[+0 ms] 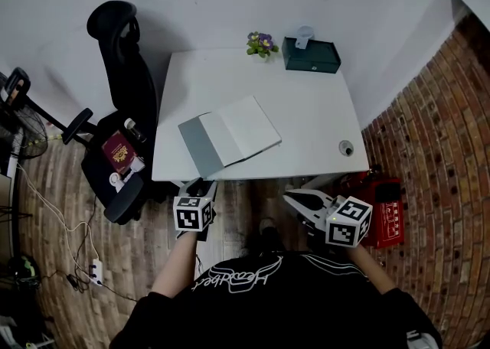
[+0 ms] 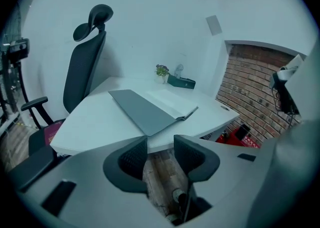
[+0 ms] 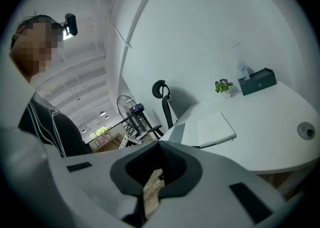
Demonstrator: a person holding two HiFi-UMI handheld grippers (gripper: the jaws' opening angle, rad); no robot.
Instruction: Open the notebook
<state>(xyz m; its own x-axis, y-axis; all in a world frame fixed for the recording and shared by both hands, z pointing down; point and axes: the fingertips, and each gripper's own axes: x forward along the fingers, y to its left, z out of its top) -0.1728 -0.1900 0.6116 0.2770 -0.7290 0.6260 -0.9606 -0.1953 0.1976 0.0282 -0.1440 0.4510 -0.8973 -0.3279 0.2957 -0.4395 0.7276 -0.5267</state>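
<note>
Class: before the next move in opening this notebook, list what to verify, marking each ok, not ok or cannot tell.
1. Notebook lies open, flat on the table: ok.
2. Left gripper: jaws apart, nothing between them: ok.
3. Right gripper: jaws together, holding nothing: ok.
4. Both grippers short of the table's near edge, touching nothing on it: ok.
5. Plant and green box stand apart from the notebook: ok.

White table [image 1: 321,122] — small flower pot [image 1: 261,44] beside dark green box [image 1: 311,55]; black office chair [image 1: 122,72] at left.
</note>
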